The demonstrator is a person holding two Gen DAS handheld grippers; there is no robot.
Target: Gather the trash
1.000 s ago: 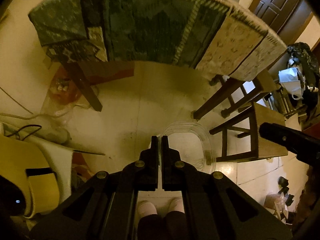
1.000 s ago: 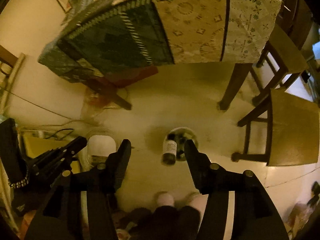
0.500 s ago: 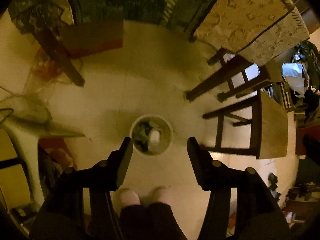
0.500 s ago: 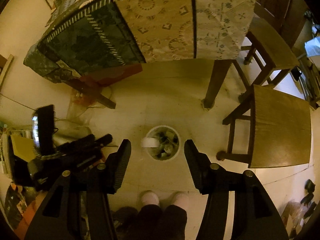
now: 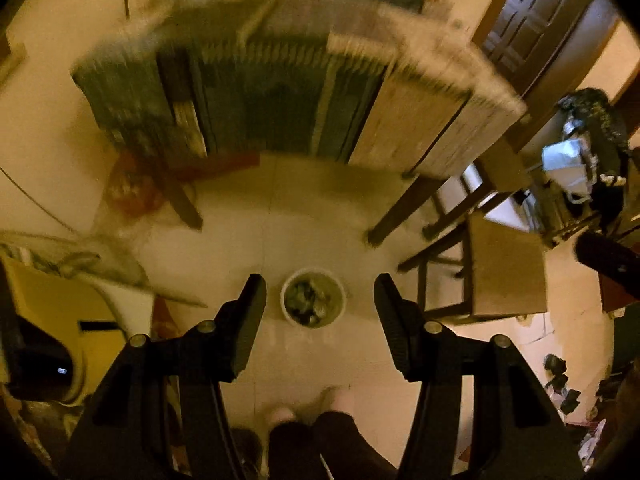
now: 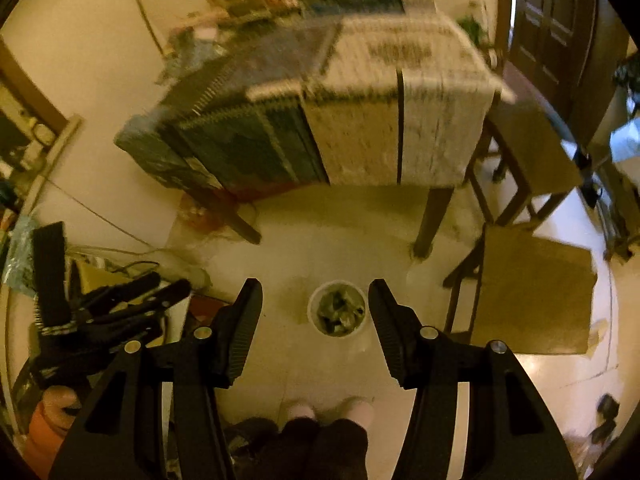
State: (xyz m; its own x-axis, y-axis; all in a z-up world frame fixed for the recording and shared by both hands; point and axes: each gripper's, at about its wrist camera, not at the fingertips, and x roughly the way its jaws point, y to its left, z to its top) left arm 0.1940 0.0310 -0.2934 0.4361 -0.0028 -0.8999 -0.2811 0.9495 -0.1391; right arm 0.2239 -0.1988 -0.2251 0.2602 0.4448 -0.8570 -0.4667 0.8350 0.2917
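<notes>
A small white trash bin (image 5: 313, 298) stands on the pale floor, filled with crumpled trash. It also shows in the right wrist view (image 6: 337, 308). My left gripper (image 5: 319, 286) is open and empty, high above the bin, which shows between its fingers. My right gripper (image 6: 315, 289) is open and empty too, also high above the bin. The left gripper shows from the side at the left of the right wrist view (image 6: 120, 300).
A table under a patterned cloth (image 5: 280, 92) stands beyond the bin, with wooden stools (image 5: 504, 264) to the right. A yellow and white chair (image 5: 68, 320) and cables lie at left. The person's feet (image 6: 332, 410) are just below the bin.
The left gripper let go of a clear plastic container and opened. A bottle fell from the right gripper into the bin. Both grippers have since risen and tilted up toward the table.
</notes>
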